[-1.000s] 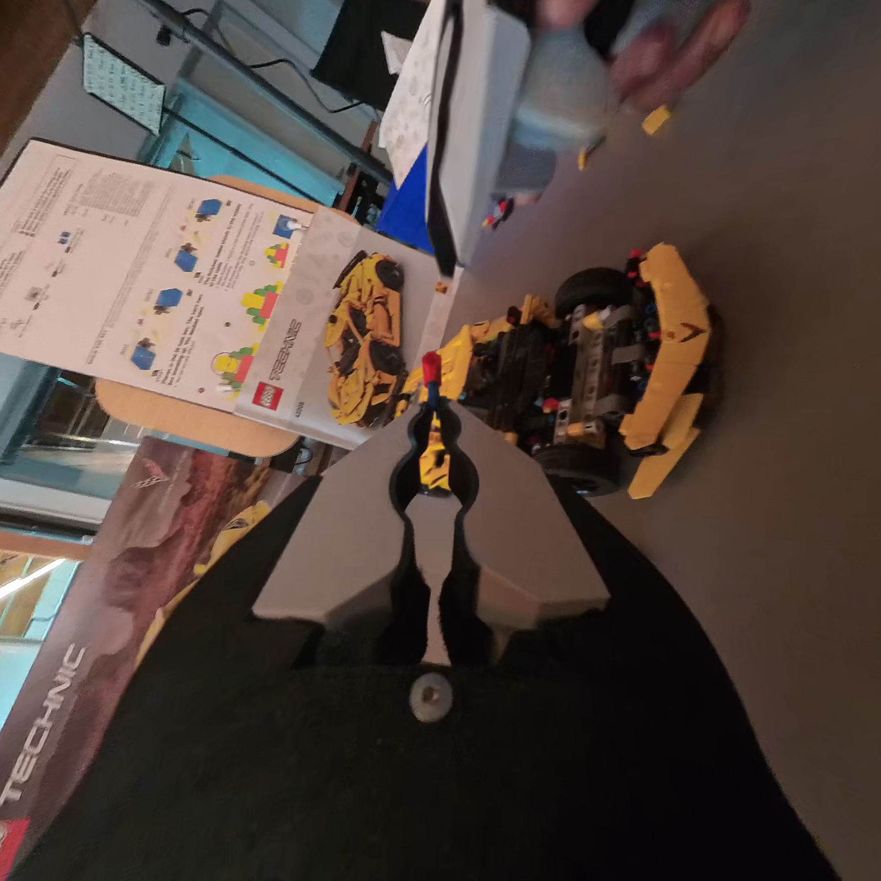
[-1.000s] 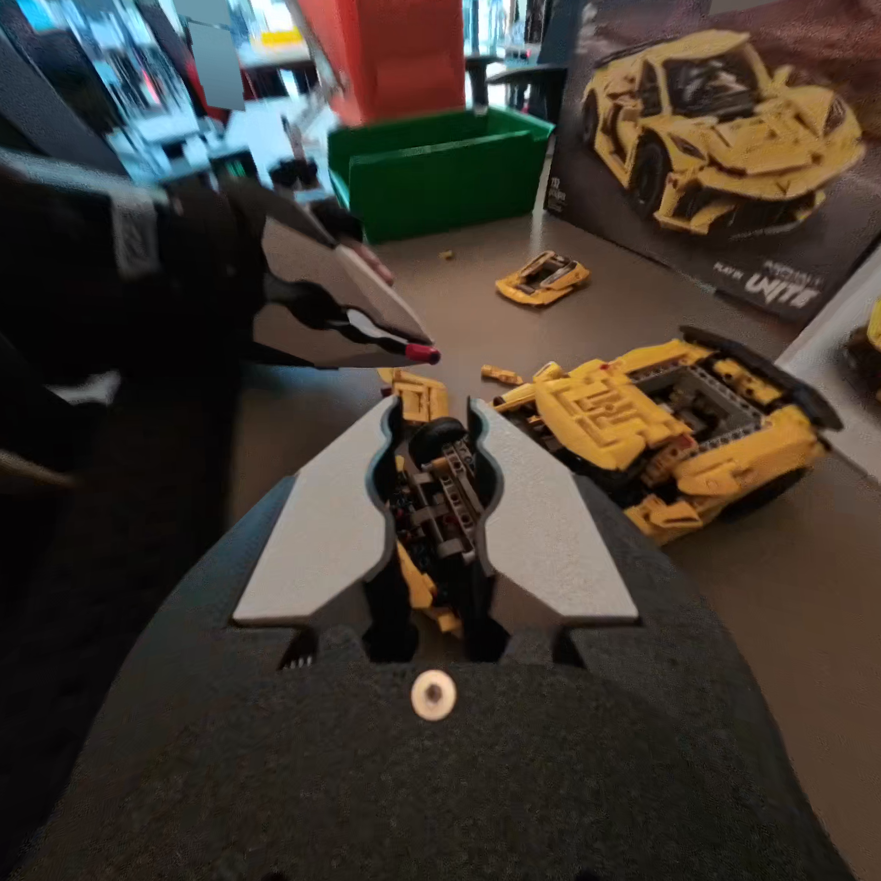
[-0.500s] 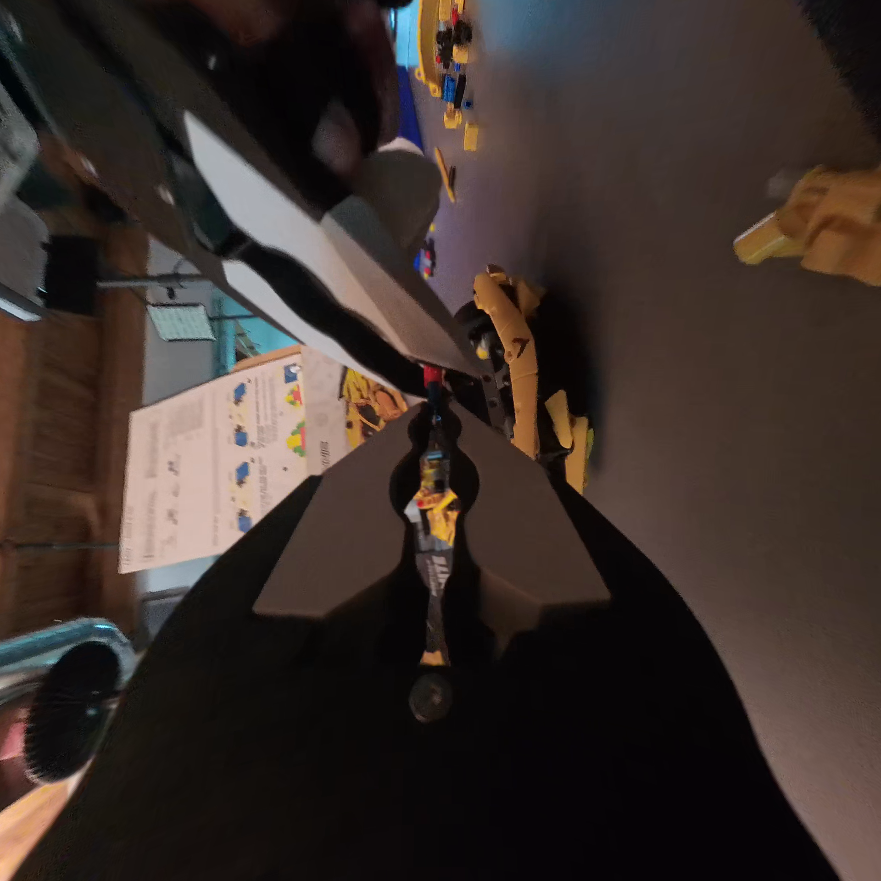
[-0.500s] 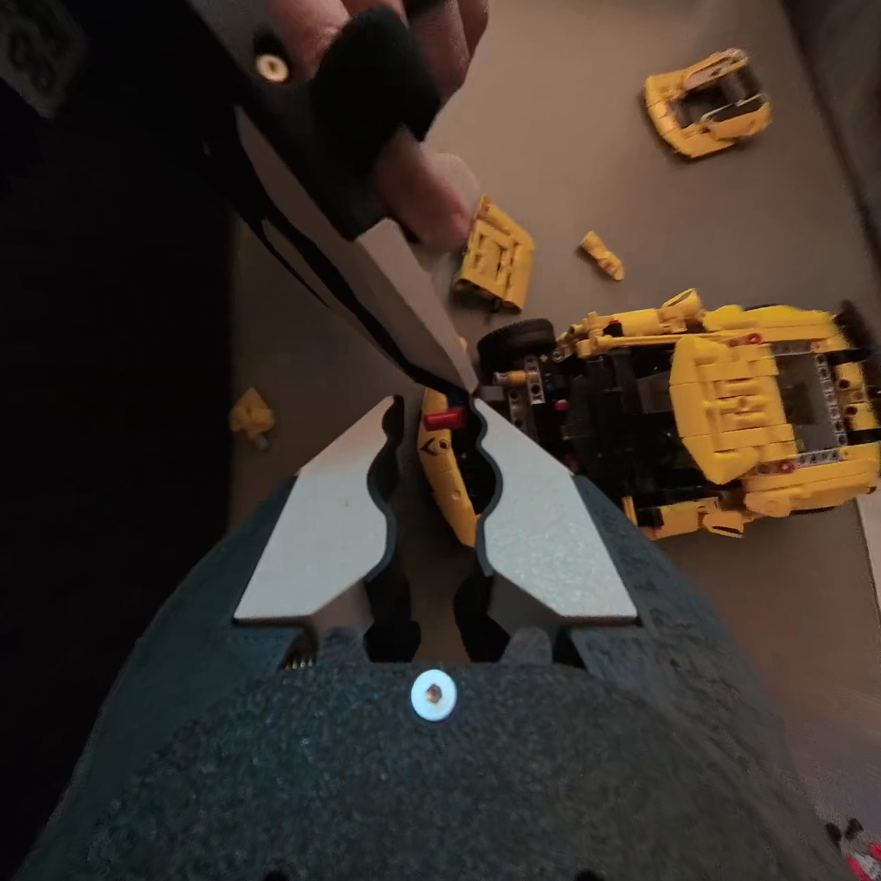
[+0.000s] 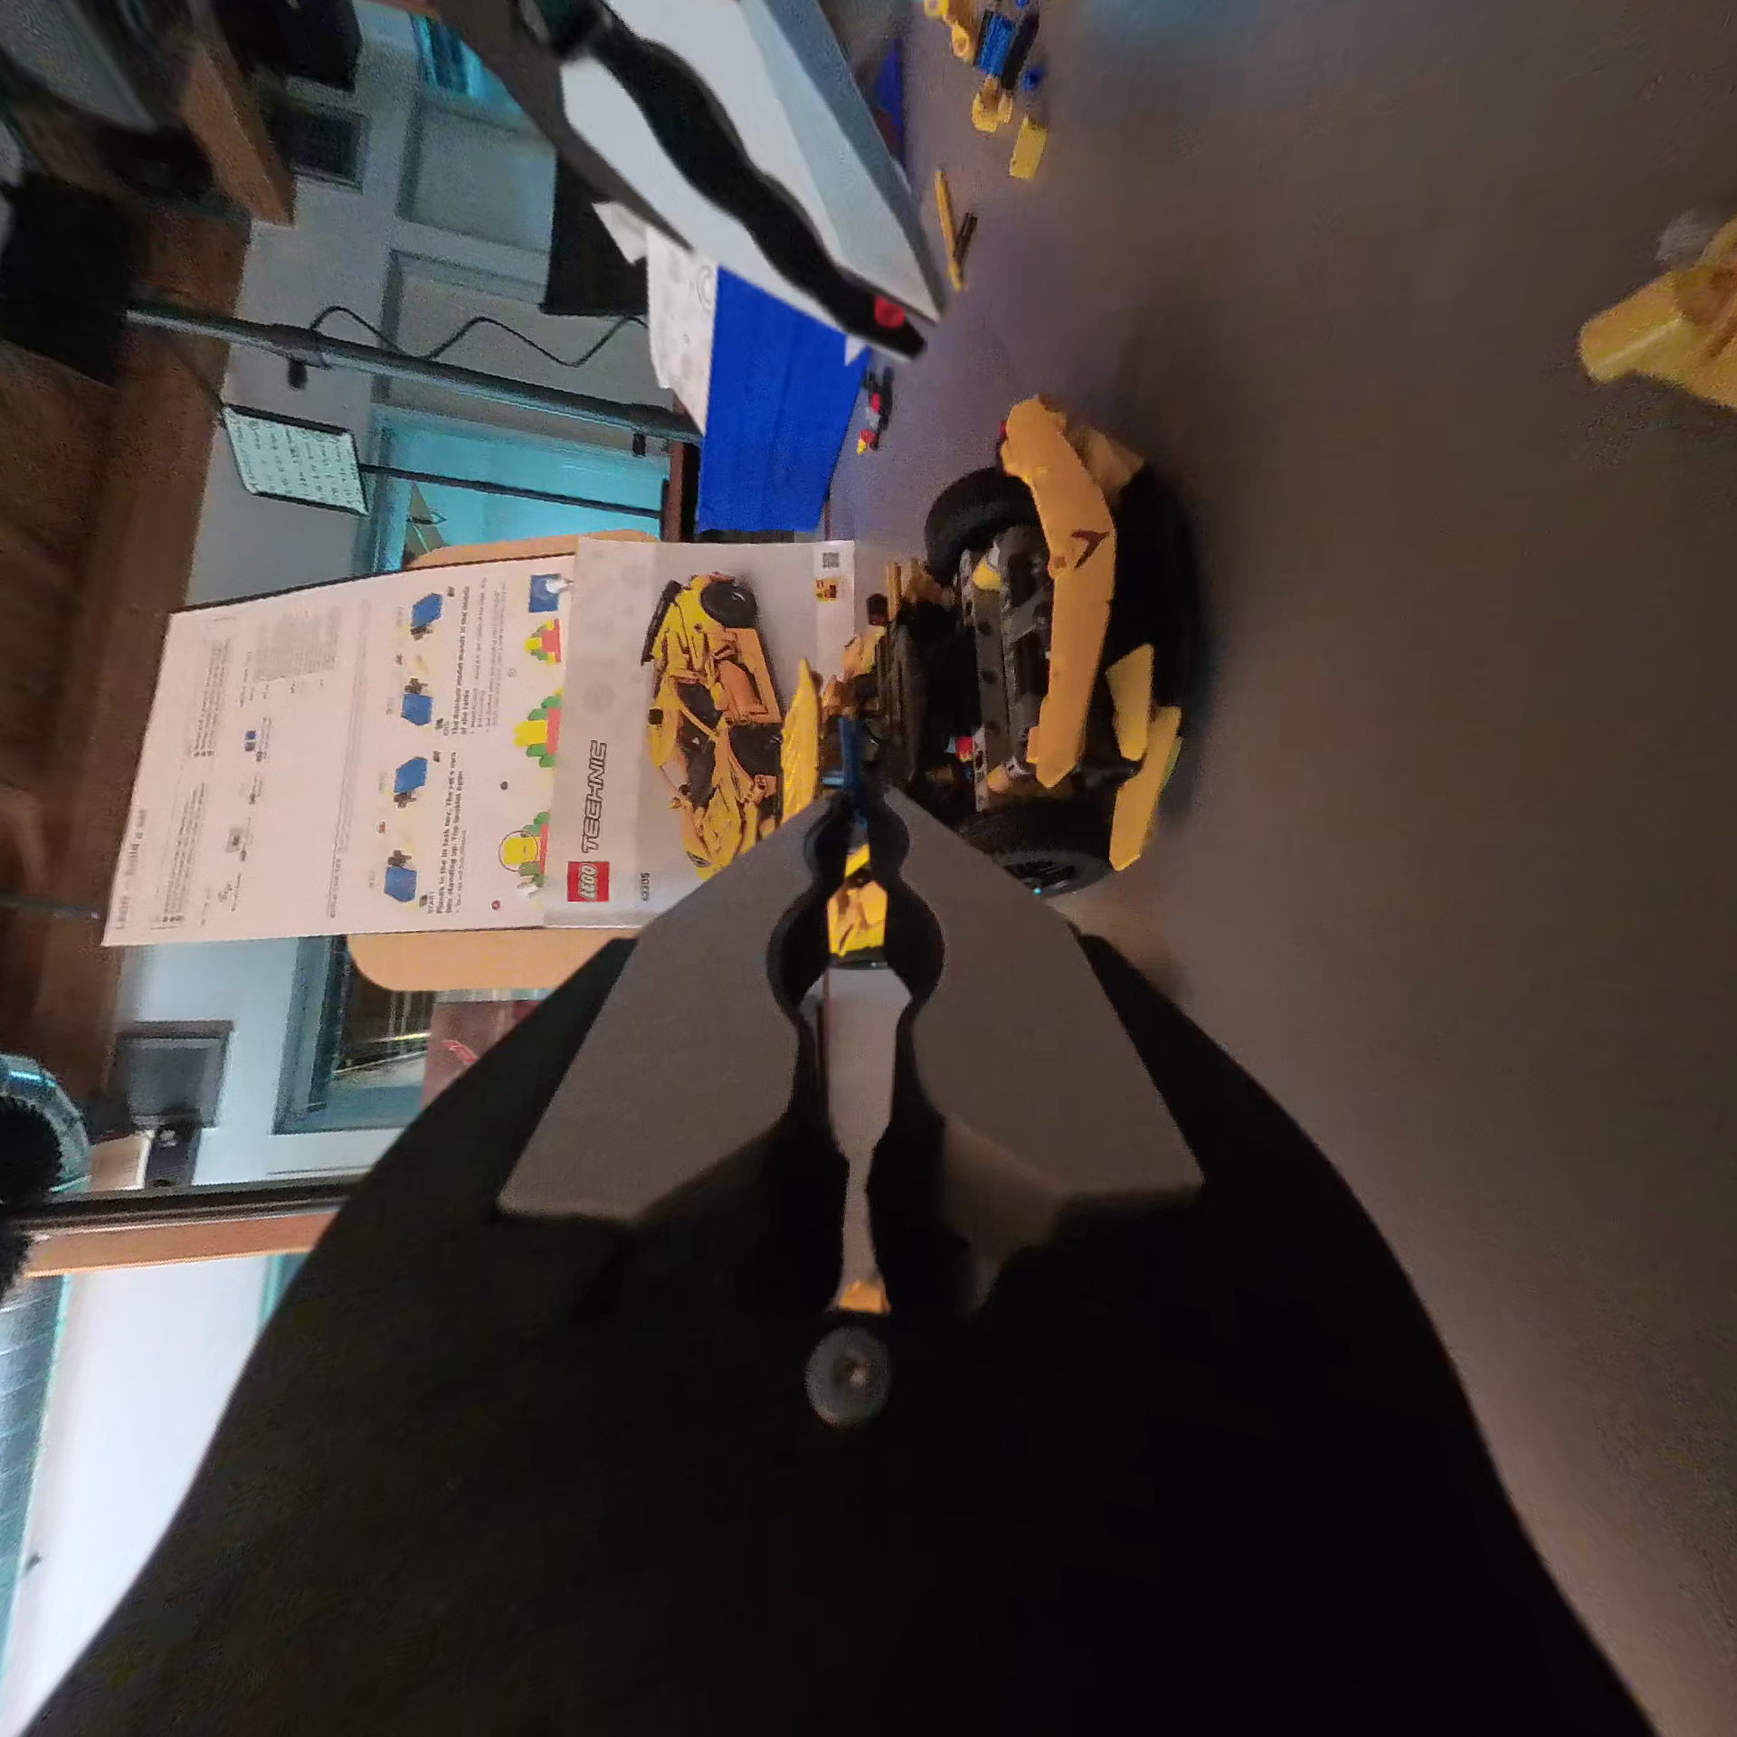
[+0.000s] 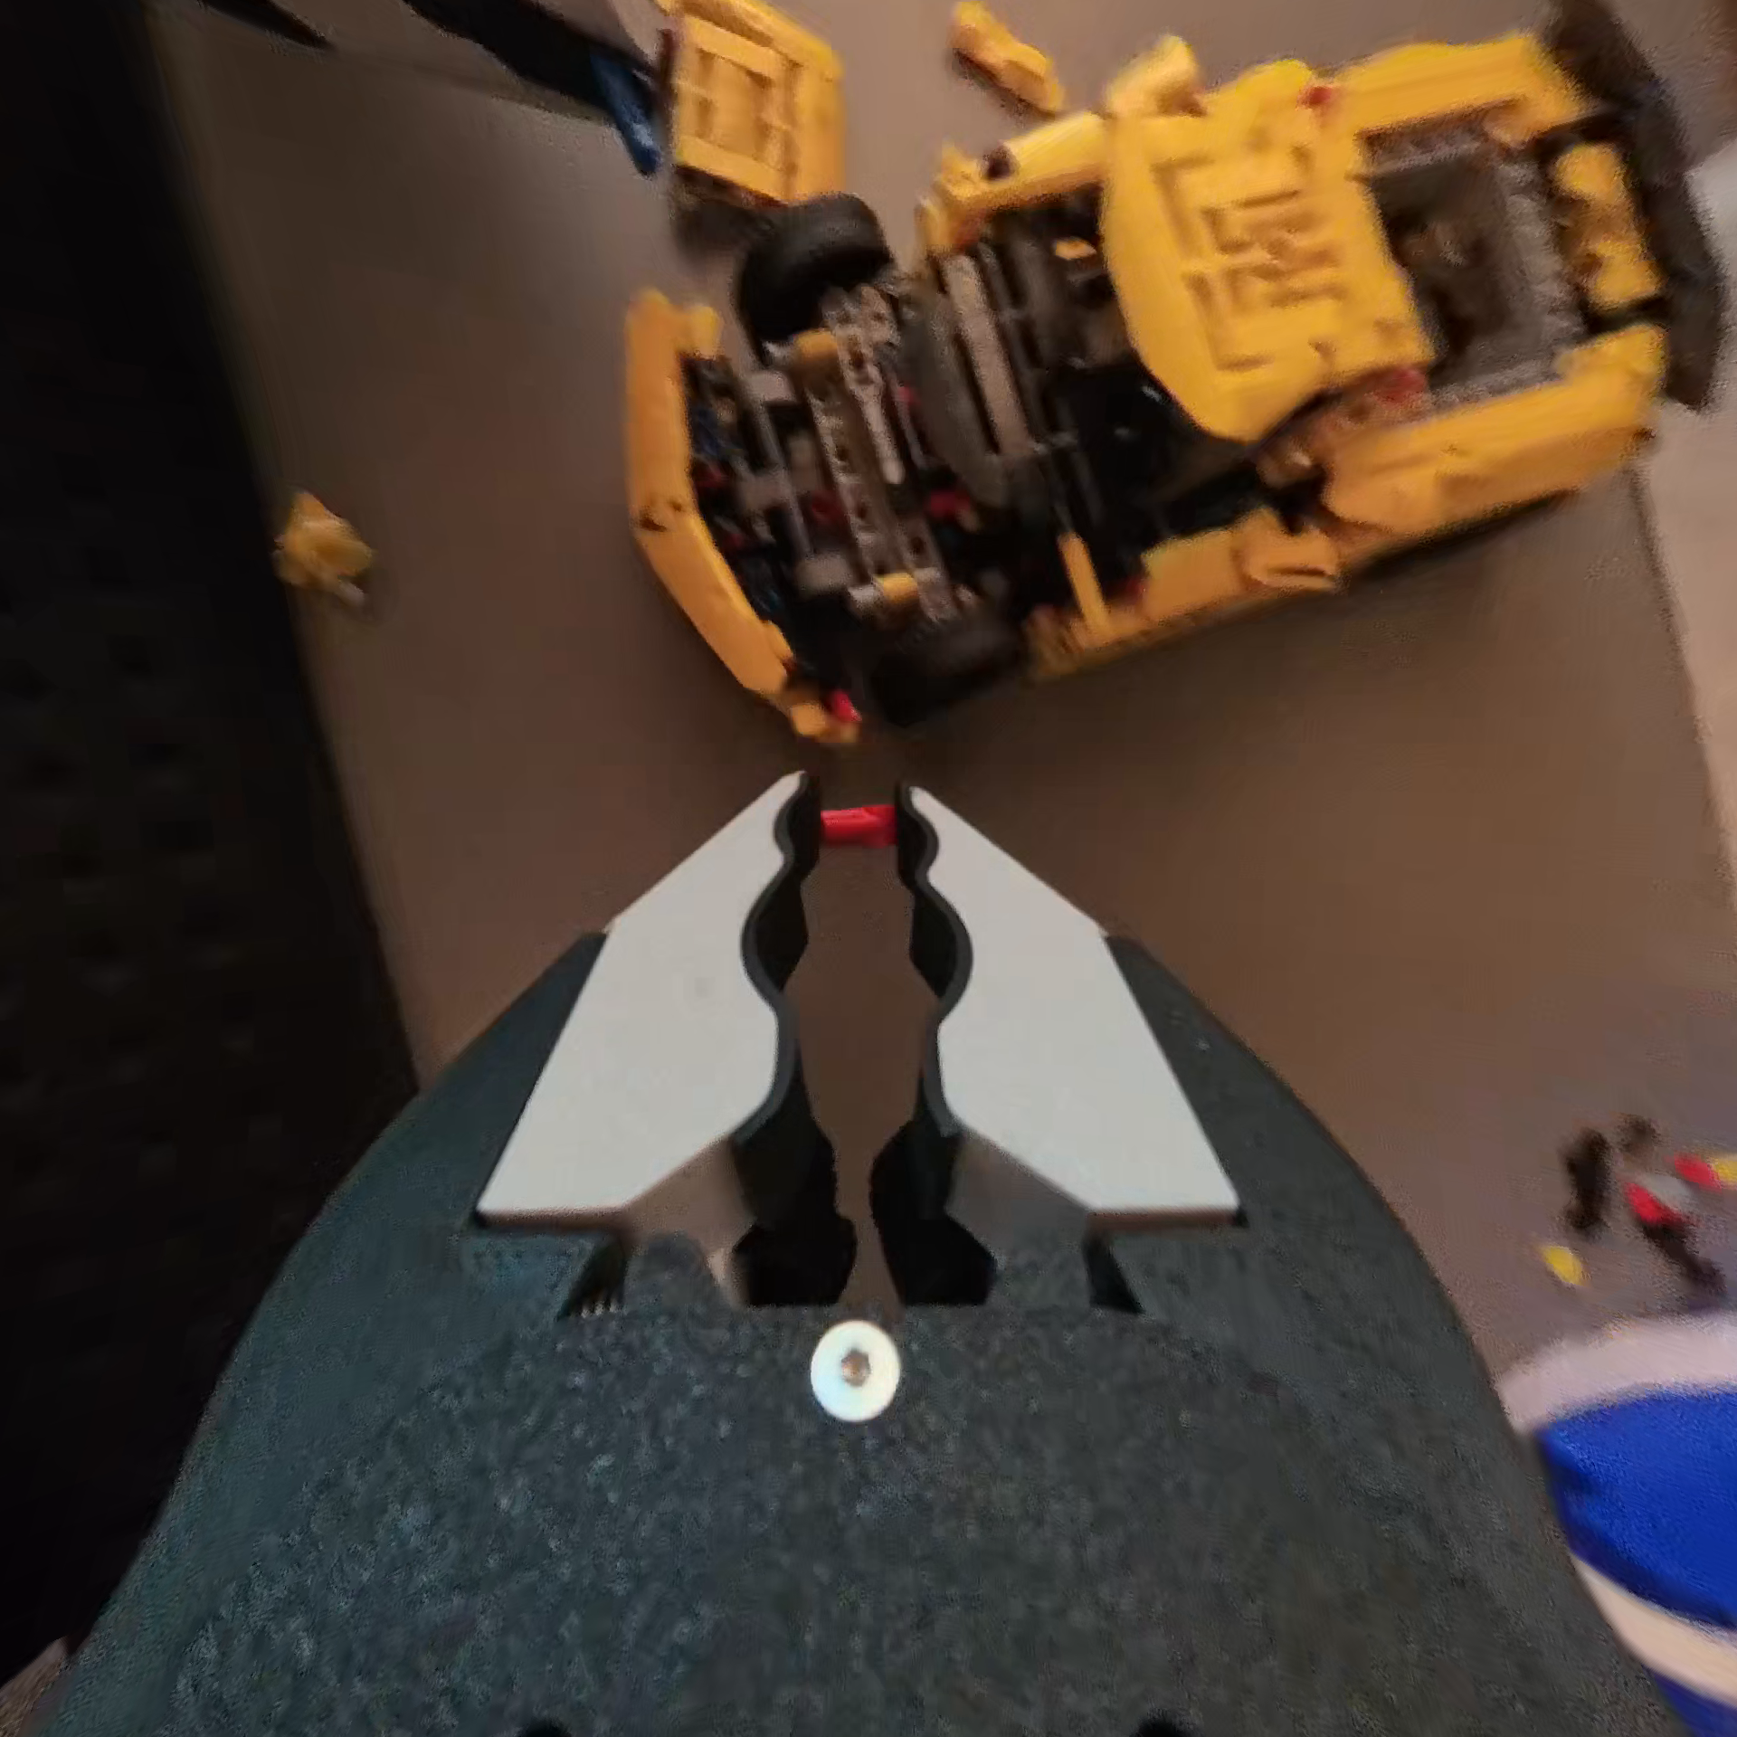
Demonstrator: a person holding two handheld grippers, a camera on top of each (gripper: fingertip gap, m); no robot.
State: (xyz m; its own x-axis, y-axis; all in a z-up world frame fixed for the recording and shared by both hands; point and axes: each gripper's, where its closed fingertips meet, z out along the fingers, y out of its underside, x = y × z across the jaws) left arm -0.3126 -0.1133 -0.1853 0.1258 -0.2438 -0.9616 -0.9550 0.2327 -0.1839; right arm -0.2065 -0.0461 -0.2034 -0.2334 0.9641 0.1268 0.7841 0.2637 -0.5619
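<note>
My left gripper (image 5: 853,801) is shut on a thin blue pin (image 5: 851,759) that sticks out past its tips, in front of a part-built yellow toy-brick car (image 5: 1053,677). My right gripper (image 6: 853,799) is shut on a small red piece (image 6: 853,829), held crosswise between its tips just short of the car's front corner (image 6: 1128,376). In the left wrist view the right gripper (image 5: 898,324) shows at the top, apart from the left one, with the red piece (image 5: 888,310) at its tip.
An open instruction booklet (image 5: 451,743) lies beyond the car. A yellow panel (image 6: 752,103), a small yellow piece (image 6: 320,555) and several tiny loose parts (image 6: 1645,1194) lie on the grey table (image 6: 1222,893). A blue and white bowl (image 6: 1654,1504) is at the right. My hands' fingertips stand some 12 cm from each other.
The red piece was on the end of the blue pin in my left gripper. It is now in my right gripper, which has drawn away; the grippers have moved apart.
</note>
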